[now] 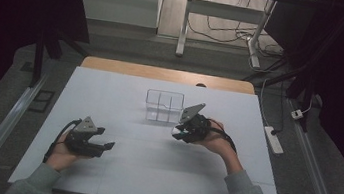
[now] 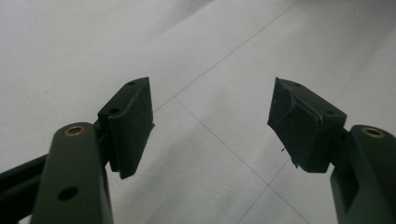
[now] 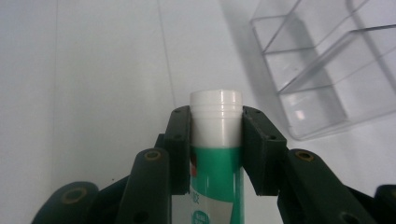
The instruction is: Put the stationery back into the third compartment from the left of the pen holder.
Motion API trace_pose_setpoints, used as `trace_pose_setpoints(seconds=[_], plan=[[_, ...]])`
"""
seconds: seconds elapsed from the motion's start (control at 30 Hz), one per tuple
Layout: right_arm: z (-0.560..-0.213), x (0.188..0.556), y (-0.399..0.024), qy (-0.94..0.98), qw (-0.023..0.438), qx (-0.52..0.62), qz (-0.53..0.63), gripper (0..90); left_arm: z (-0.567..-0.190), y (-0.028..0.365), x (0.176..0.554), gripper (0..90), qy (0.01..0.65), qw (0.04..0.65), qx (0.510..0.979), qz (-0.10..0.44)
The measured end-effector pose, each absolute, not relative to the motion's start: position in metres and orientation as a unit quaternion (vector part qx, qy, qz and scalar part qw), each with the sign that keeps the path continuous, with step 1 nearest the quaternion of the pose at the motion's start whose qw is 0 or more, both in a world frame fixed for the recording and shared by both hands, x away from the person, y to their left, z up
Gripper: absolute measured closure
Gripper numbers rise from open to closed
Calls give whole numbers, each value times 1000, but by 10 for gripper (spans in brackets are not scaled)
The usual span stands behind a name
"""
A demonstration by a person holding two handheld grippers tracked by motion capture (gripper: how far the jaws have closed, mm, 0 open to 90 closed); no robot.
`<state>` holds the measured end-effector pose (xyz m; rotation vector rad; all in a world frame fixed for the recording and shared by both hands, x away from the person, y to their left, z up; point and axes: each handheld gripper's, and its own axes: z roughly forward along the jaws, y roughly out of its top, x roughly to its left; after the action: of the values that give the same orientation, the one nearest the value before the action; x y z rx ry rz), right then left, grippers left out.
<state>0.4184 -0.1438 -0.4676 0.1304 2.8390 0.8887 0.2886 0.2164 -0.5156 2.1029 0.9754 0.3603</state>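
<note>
Green-and-white glue stick (image 3: 216, 154) sat clamped near its cap between the right gripper's (image 3: 215, 140) pads, just short of the clear divided organizer (image 1: 163, 106) toward the table's (image 1: 115, 170) far edge. Keeping it upright should ease lowering it into a compartment. Left gripper (image 2: 210, 121) hung open, empty; the high view hid the stick's label.

Green tube (image 3: 216, 182), white cap (image 3: 216, 119); seemingly clear organizer (image 3: 327, 70).

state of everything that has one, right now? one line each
Left tool: open, nothing between its jaws.
Right tool: shut on the glue stick.
Glue stick: capped, clamped near its white cap, green label below.
Clear organizer: upright on the table, compartments empty.
</note>
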Motion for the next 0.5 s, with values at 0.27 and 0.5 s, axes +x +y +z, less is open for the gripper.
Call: trace_pose_setpoints(seconds=[0.27, 0.5], plan=[[-456, 419, -154, 930, 78, 71, 352, 645, -515, 216, 289, 306, 383, 389, 826, 142], [-451, 420, -160, 912, 82, 98, 390, 645, -515, 215, 289, 306, 381, 390, 826, 142]])
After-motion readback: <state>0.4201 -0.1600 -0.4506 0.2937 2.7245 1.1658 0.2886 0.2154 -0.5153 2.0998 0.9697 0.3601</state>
